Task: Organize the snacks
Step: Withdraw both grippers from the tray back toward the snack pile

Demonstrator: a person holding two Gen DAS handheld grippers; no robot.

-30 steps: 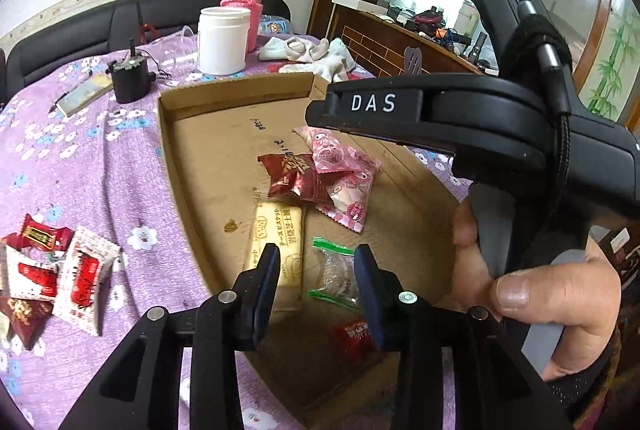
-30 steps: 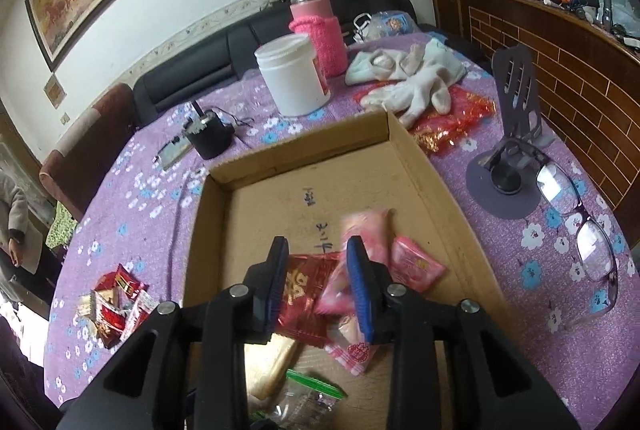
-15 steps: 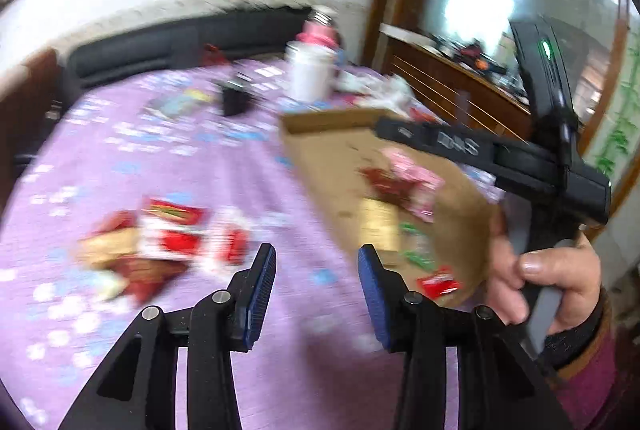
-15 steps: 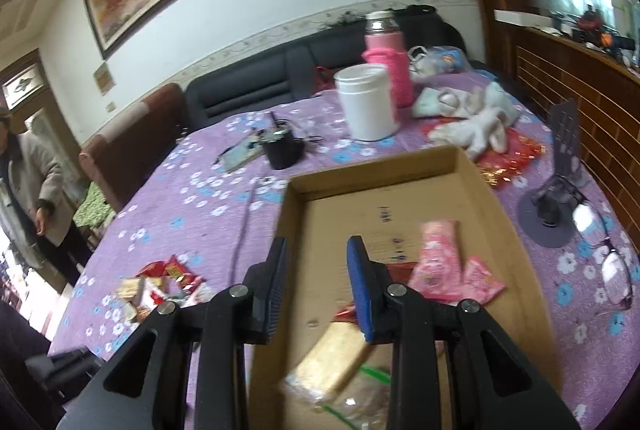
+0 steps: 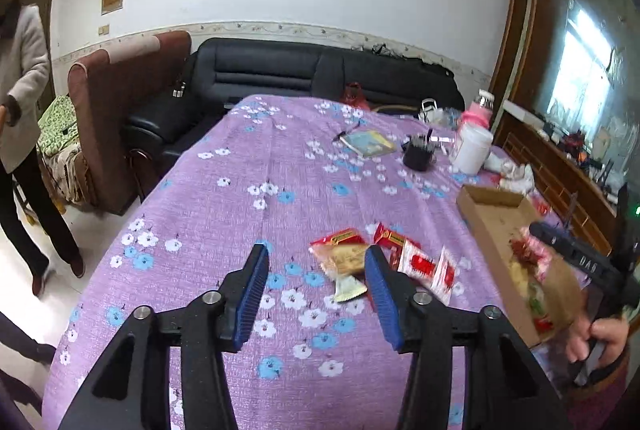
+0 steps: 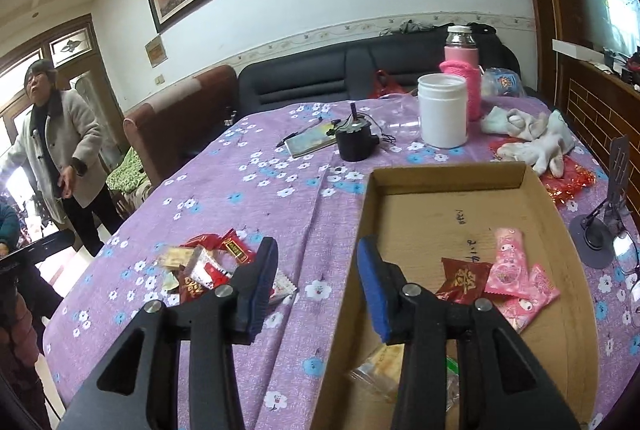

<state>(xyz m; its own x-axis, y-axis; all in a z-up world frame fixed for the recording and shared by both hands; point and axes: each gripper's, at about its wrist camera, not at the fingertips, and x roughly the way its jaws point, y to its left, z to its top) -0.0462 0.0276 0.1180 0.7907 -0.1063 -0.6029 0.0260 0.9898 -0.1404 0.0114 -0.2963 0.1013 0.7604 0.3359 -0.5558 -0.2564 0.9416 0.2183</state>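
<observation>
Both grippers are now pulling away from the cardboard box (image 6: 448, 226): the left gripper (image 5: 316, 286) is swinging out over the loose snack pile (image 5: 384, 262), and the right gripper (image 6: 316, 282) is straddling the box's left wall, where earlier both were hanging over the snacks inside.

Left jaws are opening, roughly half wide, nothing between them; pile is sitting just past the right fingertip, on the purple tablecloth (image 5: 248, 190) near the box's left wall. Right jaws are opening too, narrower, empty.

Step in hand, as I'm judging it: fetching the next packet from the pile. Doing it well means picking one packet at the pile's edge, coming down with the jaws either side of its short width, and pinching the wrapper only, not the overlapping neighbours. Lift clear before crossing the box wall.

Counts: one box. Inside it, one dark red packet (image 6: 460, 278), two pink packets (image 6: 516, 278), one yellow biscuit pack (image 6: 380, 362), plus a clear green-edged wrapper partly hidden. Loose pile is looking like six or seven, overlapping, exact number unclear. One white jar (image 6: 442, 110), one pink flask (image 6: 462, 70).
</observation>
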